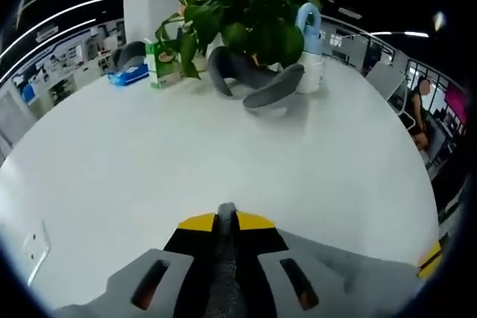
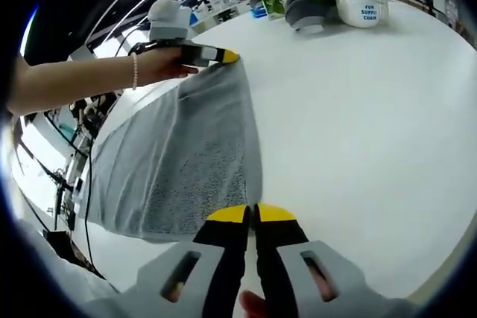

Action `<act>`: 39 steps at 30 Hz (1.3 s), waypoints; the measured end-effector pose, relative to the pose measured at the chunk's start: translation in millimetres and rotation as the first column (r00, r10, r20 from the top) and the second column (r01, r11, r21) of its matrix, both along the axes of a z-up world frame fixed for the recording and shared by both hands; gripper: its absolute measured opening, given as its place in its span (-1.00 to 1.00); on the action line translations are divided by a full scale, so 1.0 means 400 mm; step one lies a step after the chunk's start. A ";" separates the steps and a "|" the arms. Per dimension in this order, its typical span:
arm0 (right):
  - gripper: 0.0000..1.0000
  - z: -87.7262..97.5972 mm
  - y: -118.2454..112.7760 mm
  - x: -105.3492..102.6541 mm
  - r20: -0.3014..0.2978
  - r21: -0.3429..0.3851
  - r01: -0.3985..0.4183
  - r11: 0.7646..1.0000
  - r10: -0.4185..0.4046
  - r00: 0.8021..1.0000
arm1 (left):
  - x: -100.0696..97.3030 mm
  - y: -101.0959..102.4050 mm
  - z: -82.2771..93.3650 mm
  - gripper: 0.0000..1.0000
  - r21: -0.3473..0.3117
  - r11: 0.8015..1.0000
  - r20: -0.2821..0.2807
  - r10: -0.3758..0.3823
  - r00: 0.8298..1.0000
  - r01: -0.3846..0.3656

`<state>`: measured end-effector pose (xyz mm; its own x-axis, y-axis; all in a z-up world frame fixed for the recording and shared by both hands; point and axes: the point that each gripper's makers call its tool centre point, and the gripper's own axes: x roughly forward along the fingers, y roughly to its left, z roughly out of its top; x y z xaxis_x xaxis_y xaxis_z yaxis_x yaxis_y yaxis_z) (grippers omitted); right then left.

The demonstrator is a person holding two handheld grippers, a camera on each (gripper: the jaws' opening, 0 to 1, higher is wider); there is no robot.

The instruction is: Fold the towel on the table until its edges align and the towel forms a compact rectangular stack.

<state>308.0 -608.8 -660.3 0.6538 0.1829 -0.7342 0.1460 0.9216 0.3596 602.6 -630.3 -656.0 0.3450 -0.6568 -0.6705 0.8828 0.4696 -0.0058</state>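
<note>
Both hand-held grippers clamp the grey towel's [image 2: 179, 161] long edge, left [image 2: 223, 56] far corner, right [image 2: 253, 214] near corner, cloth trailing toward worktop's [image 2: 358, 124] near edge.

One grey towel [image 2: 175, 158] lies on one white bench [image 2: 358, 124]. Two grippers: the left gripper [image 2: 223, 56] at upper left of the right gripper view, the right gripper [image 2: 251, 214] at bottom centre. In the left gripper view's upper part: one potted plant [image 1: 246, 13], one green carton [image 1: 160, 65], one blue packet [image 1: 128, 75], one white jug [image 1: 309, 50], one grey neck pillow [image 1: 253, 80]
</note>
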 end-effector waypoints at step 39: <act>-1.00 0.167 -0.210 -0.093 0.071 -0.134 0.133 0.982 -0.125 0.990 | -0.104 -0.207 0.185 -0.89 -0.188 0.981 -0.057 -0.051 0.997 0.039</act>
<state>270.7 -692.7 -593.4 0.7106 -0.0066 -0.7036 0.2482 0.9380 0.2419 561.1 -713.3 -582.1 0.2741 -0.7864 -0.5535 0.8984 0.4147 -0.1443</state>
